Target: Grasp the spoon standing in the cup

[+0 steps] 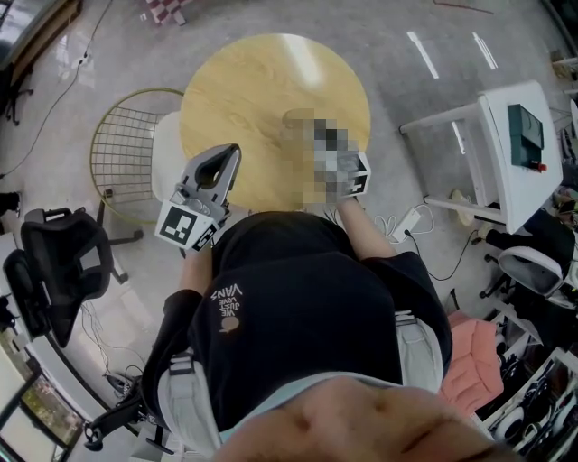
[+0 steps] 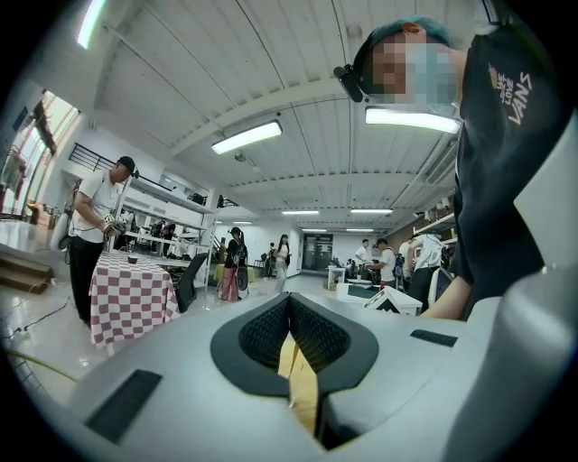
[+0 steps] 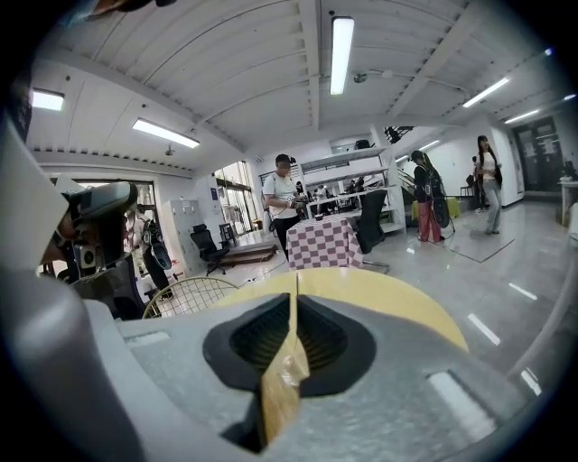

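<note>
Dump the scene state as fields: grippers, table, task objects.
left gripper: jaws shut, nothing between them; at the table's near left edge
right gripper: jaws shut, nothing between them; pointing across the table
table: round, wooden top
cup, spoon: not visible in any view
wire chair: left of the table
task status: spoon not yet grasped

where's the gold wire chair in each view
Head view: wire chair, left of the round yellow table.
Left gripper view: not in it.
Right gripper view: lower left, beside the table's edge.
Shared landmark: the checked-cloth table, top edge in head view, left in left gripper view, centre in right gripper view.
</note>
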`<state>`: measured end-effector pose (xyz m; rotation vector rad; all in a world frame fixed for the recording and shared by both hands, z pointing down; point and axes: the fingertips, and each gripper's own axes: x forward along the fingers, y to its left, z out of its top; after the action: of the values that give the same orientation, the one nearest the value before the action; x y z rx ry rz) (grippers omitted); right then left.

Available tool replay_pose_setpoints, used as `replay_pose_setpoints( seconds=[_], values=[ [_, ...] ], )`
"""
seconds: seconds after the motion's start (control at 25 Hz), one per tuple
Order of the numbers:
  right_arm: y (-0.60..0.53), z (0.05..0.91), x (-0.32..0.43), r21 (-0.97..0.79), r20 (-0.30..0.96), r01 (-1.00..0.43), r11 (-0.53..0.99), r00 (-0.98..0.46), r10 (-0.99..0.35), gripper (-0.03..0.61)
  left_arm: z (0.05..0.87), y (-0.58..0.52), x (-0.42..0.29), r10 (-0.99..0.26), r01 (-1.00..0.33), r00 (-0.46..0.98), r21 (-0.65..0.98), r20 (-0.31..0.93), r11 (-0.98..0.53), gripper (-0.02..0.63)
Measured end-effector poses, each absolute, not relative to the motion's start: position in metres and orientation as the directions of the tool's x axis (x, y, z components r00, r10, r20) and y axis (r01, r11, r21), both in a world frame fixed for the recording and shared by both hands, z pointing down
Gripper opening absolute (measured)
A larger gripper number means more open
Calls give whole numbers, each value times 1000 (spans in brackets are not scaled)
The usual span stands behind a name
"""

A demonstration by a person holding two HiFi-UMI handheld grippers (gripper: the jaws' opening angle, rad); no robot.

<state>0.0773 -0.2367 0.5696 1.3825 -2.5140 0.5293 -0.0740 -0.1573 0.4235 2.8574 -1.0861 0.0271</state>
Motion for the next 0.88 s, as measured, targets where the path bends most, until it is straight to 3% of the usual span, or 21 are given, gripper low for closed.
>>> replay_pose_setpoints(
  seconds=[0.08, 0.88],
  values=[
    [-238, 573, 76, -212, 374, -846, 489, -532, -760, 74, 423, -158, -75, -665, -667, 745, 73, 46, -742, -5],
    [-249, 582, 67, -199, 399, -837, 510, -544, -738, 74, 425, -154, -84, -685, -687, 727, 72, 54, -723, -5]
  ],
)
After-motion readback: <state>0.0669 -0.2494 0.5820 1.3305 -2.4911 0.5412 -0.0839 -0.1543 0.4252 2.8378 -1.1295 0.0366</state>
